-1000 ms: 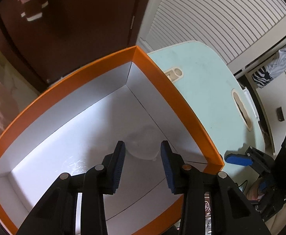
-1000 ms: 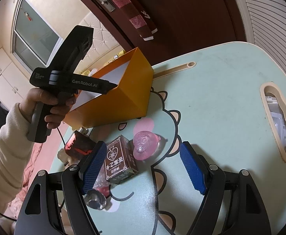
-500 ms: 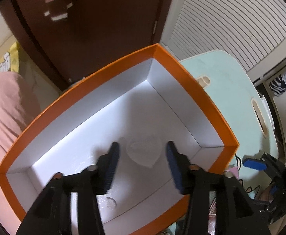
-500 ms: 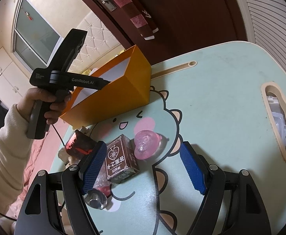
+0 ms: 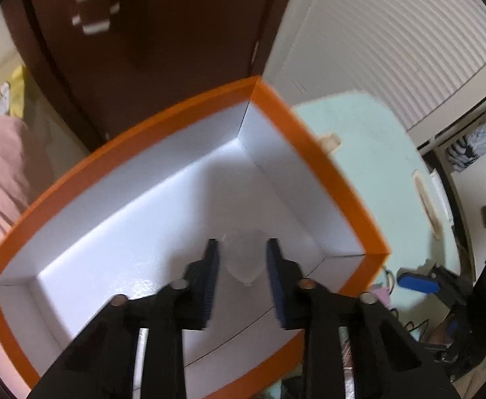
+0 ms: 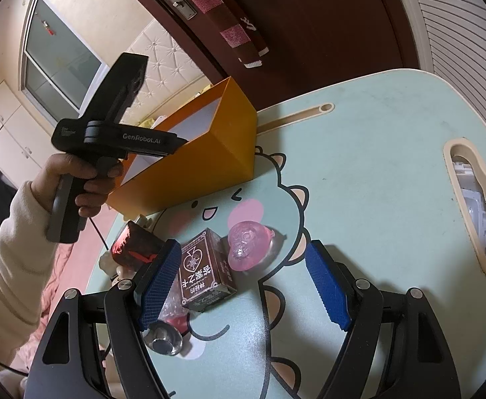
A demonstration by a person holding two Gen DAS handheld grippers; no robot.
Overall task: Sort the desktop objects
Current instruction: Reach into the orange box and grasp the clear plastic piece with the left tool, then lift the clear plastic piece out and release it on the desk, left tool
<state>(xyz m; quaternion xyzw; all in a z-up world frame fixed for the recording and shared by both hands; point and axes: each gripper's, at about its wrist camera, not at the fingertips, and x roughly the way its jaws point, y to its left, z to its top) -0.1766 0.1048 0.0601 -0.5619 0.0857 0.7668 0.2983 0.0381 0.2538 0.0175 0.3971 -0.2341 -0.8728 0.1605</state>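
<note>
A: Left wrist view, containers first?

B: Orange box [image 5: 326, 166], white inside, fills the middle of the view. One clear heart-shaped piece [image 5: 244, 259] lies on its floor toward 6 o'clock. Rest of the floor bare as far as the blur allows.

A: Left tongs?

B: Left tongs [image 5: 243, 276] point steeply down over the box from 6 o'clock. Pads drawn in as near as they go, a narrow slot between them, pinching nothing. The clear piece shows through the slot, below the tips.

A: Surroundings?

B: Mint-green surface [image 5: 369, 153] at 3 o'clock, dark door [image 5: 159, 33] at 12, white slatted shutter [image 5: 376, 33] at 1 to 2.

A: Right wrist view?

B: Same box at 10 o'clock, near the surface's far left edge. A hand [image 6: 80, 183] in a cream sleeve grips the left tool's handle at 9 o'clock; its front end dips into the box, out of sight.

A: Loose objects?

B: Brown card pack [image 6: 206, 276] just below centre, pink translucent heart [image 6: 246, 246] touching its right corner. Dark red item [image 6: 136, 246] at 8 o'clock, small metal cup [image 6: 164, 337] at 7. All on a cartoon print.

A: Right tongs?

B: Right tongs [image 6: 243, 252] angled down, spread wide and empty, above the pack and pink heart. Striped scarf [image 6: 229, 26] hangs on the door at 12.
</note>
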